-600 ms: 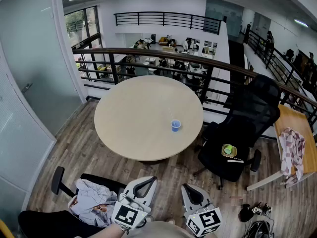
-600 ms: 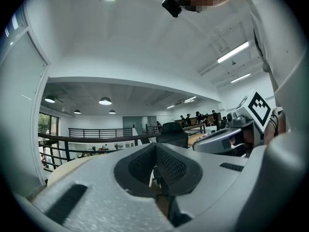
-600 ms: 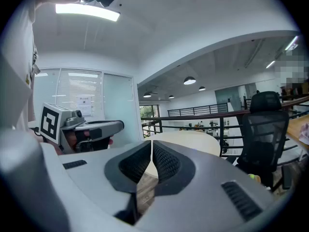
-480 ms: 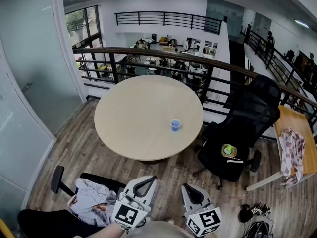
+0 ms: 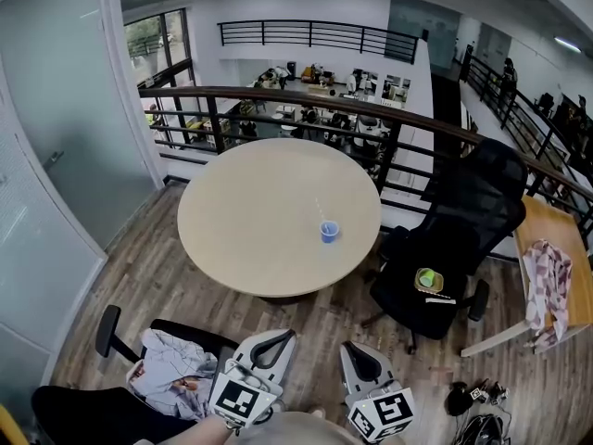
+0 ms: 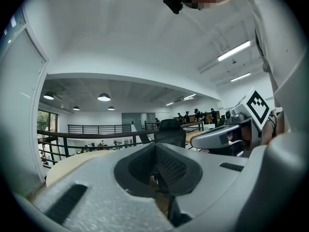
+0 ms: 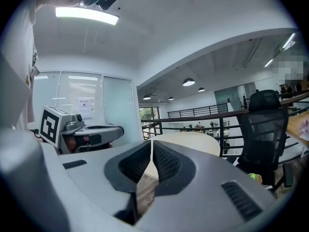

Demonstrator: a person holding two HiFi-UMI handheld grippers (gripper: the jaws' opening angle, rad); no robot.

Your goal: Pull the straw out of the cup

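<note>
A small blue cup (image 5: 329,233) stands on the round beige table (image 5: 250,216), toward its right side, with a thin clear straw (image 5: 320,212) leaning up and left out of it. Both grippers are far from it, held low at the bottom of the head view, over the wood floor. My left gripper (image 5: 270,337) is shut, its pads meeting with nothing between them (image 6: 155,159). My right gripper (image 5: 355,350) is shut too, jaws touching and empty (image 7: 151,154). Neither gripper view shows the cup.
A black office chair (image 5: 459,248) stands right of the table with a green object (image 5: 427,279) on its seat. Another chair (image 5: 167,364) with crumpled clothing is at lower left. A dark railing (image 5: 278,100) runs behind the table. A side table (image 5: 561,258) with a cloth is far right.
The head view has shifted very slightly; the cup, the straw and both grippers stay where they were.
</note>
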